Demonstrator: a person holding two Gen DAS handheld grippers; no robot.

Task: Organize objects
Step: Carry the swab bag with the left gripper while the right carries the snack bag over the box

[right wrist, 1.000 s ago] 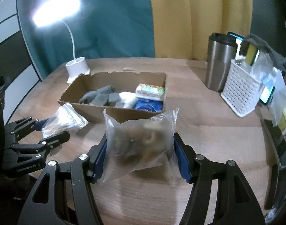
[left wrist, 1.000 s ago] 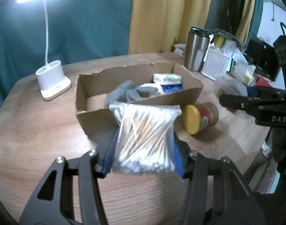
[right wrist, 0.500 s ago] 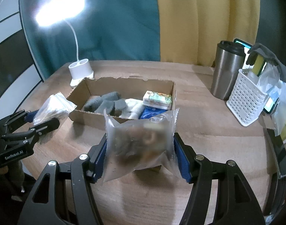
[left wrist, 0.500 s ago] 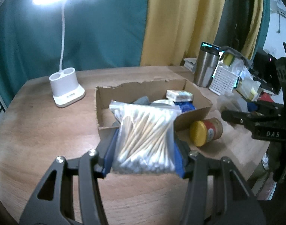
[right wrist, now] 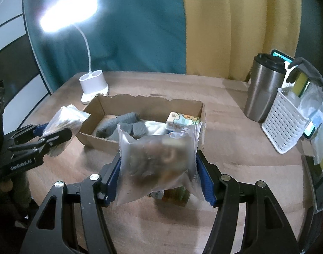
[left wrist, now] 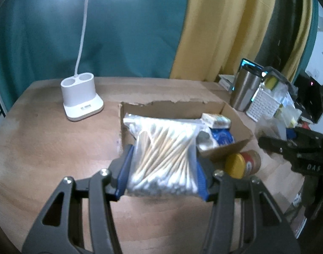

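My left claw (left wrist: pixel 162 176) clamped on cotton swab bag (left wrist: pixel 163 158), right claw (right wrist: pixel 158 178) clamped on frosted snack pouch (right wrist: pixel 158 160) — both near the cardboard box (right wrist: pixel 102 140) on table (left wrist: pixel 45 148).

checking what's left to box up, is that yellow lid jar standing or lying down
Lying on its side: the jar rests on the table beside the cardboard box, its yellow lid facing sideways toward the camera.

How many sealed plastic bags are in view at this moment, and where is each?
2. The bag of cotton swabs is clamped in the left gripper; the frosted snack bag is clamped in the right gripper. The cardboard box could hide others.
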